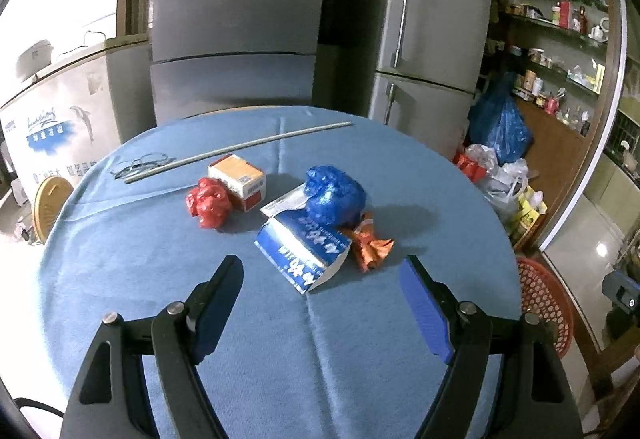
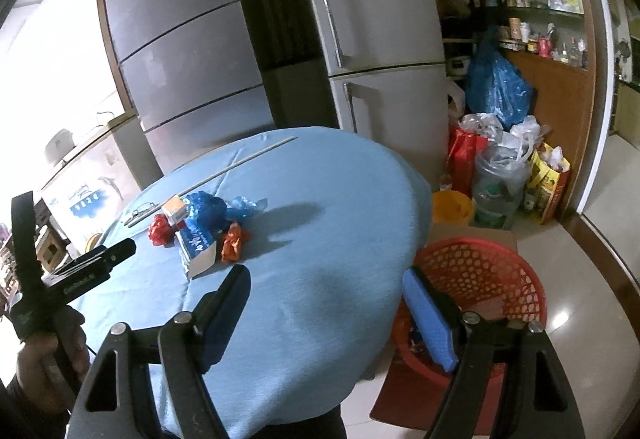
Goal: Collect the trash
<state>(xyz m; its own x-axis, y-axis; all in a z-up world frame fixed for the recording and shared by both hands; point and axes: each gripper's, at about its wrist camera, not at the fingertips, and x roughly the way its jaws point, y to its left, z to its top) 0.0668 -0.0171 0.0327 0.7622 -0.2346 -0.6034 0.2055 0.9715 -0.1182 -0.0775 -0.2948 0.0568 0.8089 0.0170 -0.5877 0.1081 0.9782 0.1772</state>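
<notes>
- Spread wide, the left gripper [image 1: 322, 271] with black arms and blue pads hovers above the round blue-clothed table [image 1: 160, 259], gripping nothing.
- Just ahead lies the torn blue-and-white carton [image 1: 302, 249], touching a crumpled blue plastic bag [image 1: 334, 195] and an orange wrapper [image 1: 370, 247].
- Further left sit a crumpled red bag [image 1: 208, 207] and a small orange-and-white box [image 1: 238, 181] (side by side).
- The right gripper [image 2: 326, 285] is equally open and empty, near the table edge above a red perforated plastic basket [image 2: 500, 271].

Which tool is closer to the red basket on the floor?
Right. The right tool hangs open at the table's edge, its blue pad just over the red plastic mesh basket. The left tool is open above the blue tablecloth, facing the trash pile.
</notes>
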